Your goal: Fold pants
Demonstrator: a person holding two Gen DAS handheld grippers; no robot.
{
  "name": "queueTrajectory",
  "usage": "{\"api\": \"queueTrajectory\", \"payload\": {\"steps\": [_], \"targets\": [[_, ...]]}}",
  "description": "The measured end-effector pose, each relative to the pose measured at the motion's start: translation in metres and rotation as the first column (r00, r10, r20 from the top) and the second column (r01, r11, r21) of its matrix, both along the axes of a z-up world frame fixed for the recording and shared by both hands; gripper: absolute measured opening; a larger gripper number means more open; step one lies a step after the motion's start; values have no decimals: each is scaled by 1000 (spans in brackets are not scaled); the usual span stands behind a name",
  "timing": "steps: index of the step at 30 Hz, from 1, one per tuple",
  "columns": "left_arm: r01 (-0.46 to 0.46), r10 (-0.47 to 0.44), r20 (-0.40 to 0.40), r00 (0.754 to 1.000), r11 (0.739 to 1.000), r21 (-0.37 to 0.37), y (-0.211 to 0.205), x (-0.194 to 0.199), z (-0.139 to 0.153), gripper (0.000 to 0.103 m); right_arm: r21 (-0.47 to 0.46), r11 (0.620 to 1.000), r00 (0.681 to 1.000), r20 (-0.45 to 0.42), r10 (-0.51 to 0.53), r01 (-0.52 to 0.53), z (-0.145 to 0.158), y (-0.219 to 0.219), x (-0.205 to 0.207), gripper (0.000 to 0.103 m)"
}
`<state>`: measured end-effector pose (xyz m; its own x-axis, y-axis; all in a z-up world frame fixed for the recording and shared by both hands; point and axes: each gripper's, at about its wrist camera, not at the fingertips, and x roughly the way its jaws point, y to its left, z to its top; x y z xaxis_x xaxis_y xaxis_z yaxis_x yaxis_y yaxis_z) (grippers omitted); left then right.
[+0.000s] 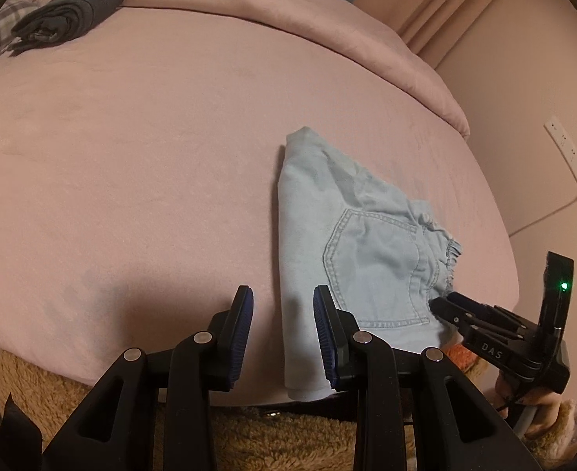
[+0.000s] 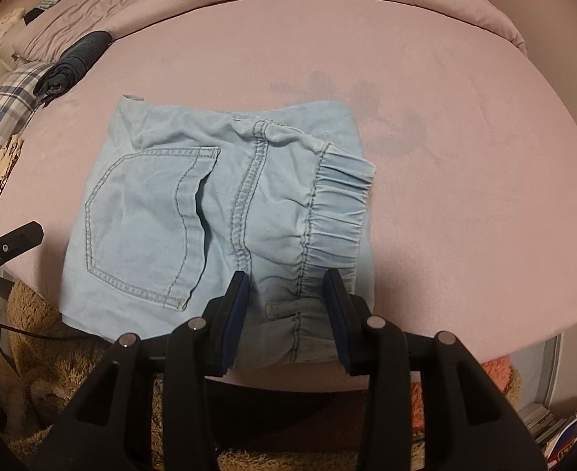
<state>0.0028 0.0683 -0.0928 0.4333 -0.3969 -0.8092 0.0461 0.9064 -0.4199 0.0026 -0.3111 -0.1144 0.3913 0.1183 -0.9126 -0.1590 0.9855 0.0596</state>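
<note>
Light blue denim pants (image 2: 218,212) lie folded into a compact square on the pink bed, back pocket up and elastic waistband to the right. They also show in the left wrist view (image 1: 351,243). My right gripper (image 2: 286,294) is open, its jaws straddling the near waistband edge, holding nothing. It shows from the side in the left wrist view (image 1: 443,304) at the pants' right edge. My left gripper (image 1: 282,306) is open and empty, hovering over the pants' near left edge. One of its fingers (image 2: 17,237) shows in the right wrist view, left of the pants.
A rolled dark grey garment (image 1: 68,11) lies at the far left of the bed (image 1: 131,157), next to plaid cloth (image 2: 17,90). A folded pink duvet (image 1: 288,11) runs along the back. A brown fluffy blanket (image 2: 53,353) sits below the bed's near edge. A wall (image 1: 524,98) with a socket is at right.
</note>
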Motion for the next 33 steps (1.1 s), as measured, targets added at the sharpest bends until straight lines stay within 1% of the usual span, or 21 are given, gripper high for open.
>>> {"api": "queueTrajectory", "payload": {"steps": [1,2,3,4,5,6,7,8,9,11,13,16,19,20,21,23,25,28,31,33], "targets": [[0,0,-5,1000,1000,4,0,2,-1,36,4,1000,1000,1,-1,1,0,-1,-1,39],[-1,1,-8,1000,1000,5,1,4,-1,39,9,1000,1000,4,2,-2,1,-1,-2,39],[-6,6,-8,1000,1000,7,2,6,-1,45,22,1000,1000,7,8,-8,1,-2,-2,41],[-11,11,-5,1000,1000,7,4,7,-1,52,52,999,1000,11,13,-14,3,-4,-3,46],[-17,17,1,1000,1000,5,5,8,0,55,78,997,1000,14,13,-14,4,-7,-5,53],[-23,23,6,1000,1000,3,6,9,1,60,101,995,1000,18,9,-11,7,-9,-6,57],[-28,28,10,1000,1000,3,7,10,2,62,105,994,1000,26,-3,1,10,-11,-7,64],[-31,31,14,999,1000,4,7,12,2,63,95,995,999,38,-21,17,13,-14,-7,75],[-31,31,16,999,999,8,7,13,3,64,83,996,998,54,-37,33,16,-18,-7,77],[-28,27,18,999,999,20,5,15,3,66,75,995,994,81,-78,72,20,-29,-7,79],[-24,24,15,1000,999,37,2,19,3,75,91,987,987,78,-139,132,23,-44,-5,81],[-6,5,13,1000,999,52,-5,23,2,81,146,970,976,75,-205,192,27,-62,-3,83],[24,-24,0,1000,998,49,-12,31,-3,83,205,957,971,76,-226,206,27,-70,-1,88],[30,-29,-6,1000,998,53,-15,34,-6,83,226,953,973,69,-222,201,24,-71,1,91],[35,-34,-18,999,998,52,-18,37,-11,83,244,950,974,60,-216,196,21,-71,2,92],[49,-48,-41,998,998,41,-25,41,-18,83,284,941,980,26,-200,184,11,-68,8,92],[76,-75,-62,995,997,9,-31,45,-26,83,319,932,985,-15,-173,169,-1,-64,14,92],[88,-88,-121,989,996,-1,-39,52,-42,83,313,935,985,-74,-153,169,-20,-56,18,92],[87,-87,-108,990,996,1,-44,55,-44,83,300,943,990,-44,-136,143,-22,-49,14,93],[91,-92,-110,990,996,-20,-46,58,-45,83,307,941,990,-48,-133,141,-21,-46,18,93]]}}
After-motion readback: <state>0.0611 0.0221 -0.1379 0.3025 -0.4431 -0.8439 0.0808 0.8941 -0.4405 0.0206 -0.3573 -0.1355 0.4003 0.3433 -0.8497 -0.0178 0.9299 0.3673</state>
